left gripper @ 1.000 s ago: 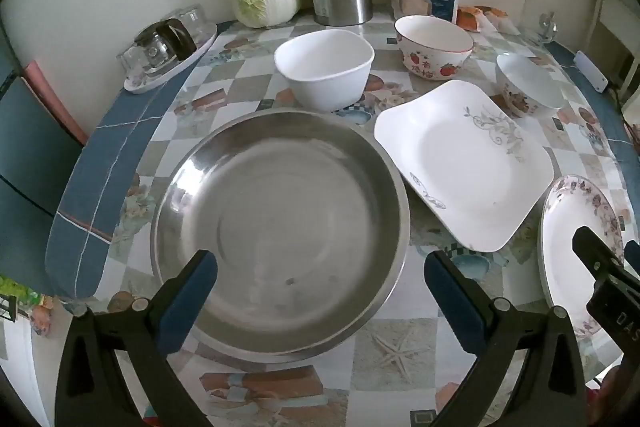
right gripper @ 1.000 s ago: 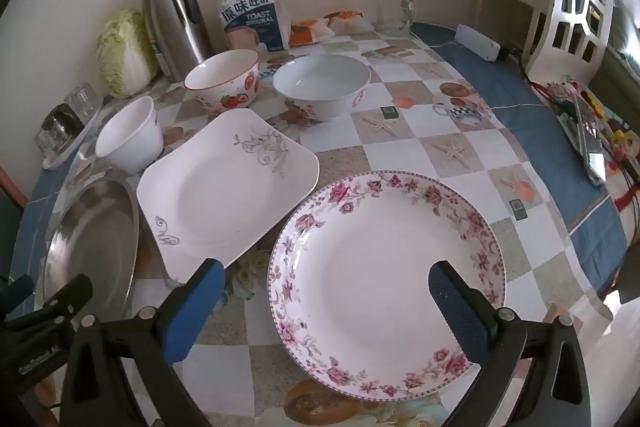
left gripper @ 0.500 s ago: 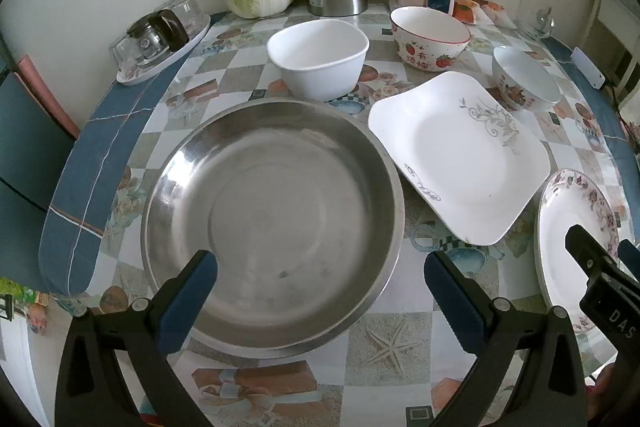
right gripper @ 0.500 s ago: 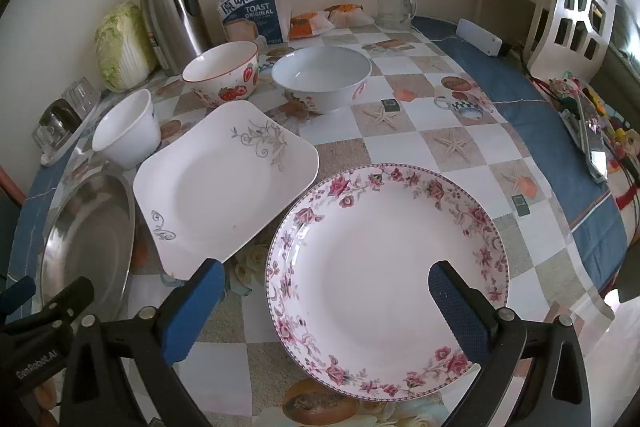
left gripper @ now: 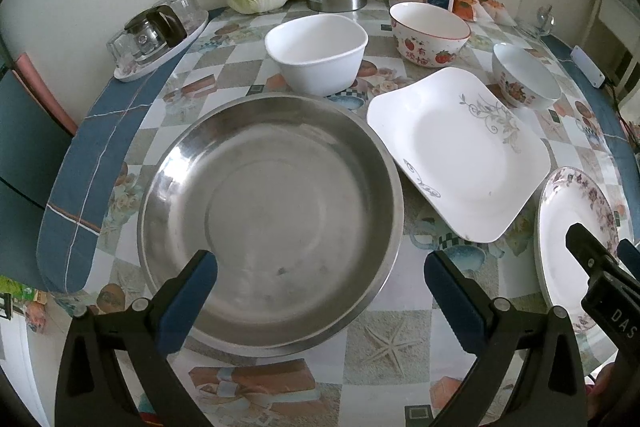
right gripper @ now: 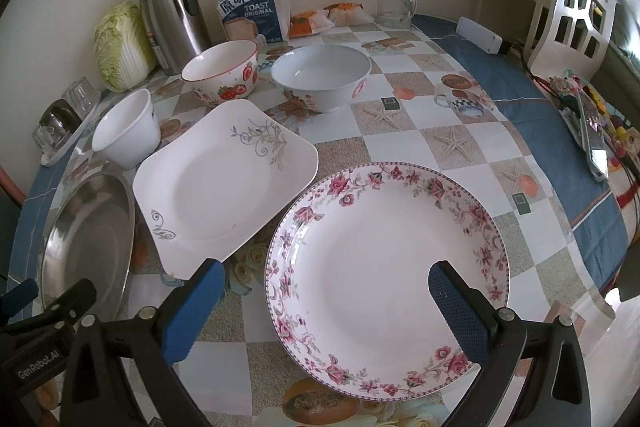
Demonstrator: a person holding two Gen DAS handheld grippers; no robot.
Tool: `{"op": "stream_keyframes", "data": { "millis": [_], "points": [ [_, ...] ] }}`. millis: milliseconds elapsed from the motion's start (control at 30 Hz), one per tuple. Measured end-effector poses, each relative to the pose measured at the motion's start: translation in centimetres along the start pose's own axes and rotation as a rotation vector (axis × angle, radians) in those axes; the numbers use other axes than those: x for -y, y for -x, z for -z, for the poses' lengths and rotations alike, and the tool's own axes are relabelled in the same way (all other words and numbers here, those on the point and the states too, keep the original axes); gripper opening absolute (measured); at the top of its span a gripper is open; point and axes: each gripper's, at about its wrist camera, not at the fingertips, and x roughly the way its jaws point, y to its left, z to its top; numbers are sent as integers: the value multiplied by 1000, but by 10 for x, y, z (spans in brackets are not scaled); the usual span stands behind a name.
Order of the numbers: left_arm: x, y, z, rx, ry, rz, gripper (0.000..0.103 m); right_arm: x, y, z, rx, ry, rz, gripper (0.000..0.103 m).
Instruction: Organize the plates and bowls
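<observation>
My left gripper (left gripper: 320,291) hangs spread wide over the near part of the steel pan (left gripper: 268,215), grasping nothing; the pan sits at the table's (right gripper: 460,143) left edge. My right gripper (right gripper: 326,301) is also released, its blue pads straddling the near half of the floral round plate (right gripper: 384,267) near the front edge. Between pan and round plate lies the square white plate (right gripper: 224,183). Behind them stand the plain white bowl (left gripper: 316,53), the strawberry bowl (right gripper: 222,73) and the wide white bowl (right gripper: 320,75). Whether my pads touch the dishes, I cannot tell; the round plate's front rim is partly hidden by my right gripper.
</observation>
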Motion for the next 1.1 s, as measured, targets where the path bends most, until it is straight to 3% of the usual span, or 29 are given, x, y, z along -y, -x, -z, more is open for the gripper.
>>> {"op": "stream_keyframes", "data": {
  "millis": [1100],
  "points": [
    [0,-4,1,-19,2,3,103,0,-2,1,-14,-1,-1,103]
  ]
}}
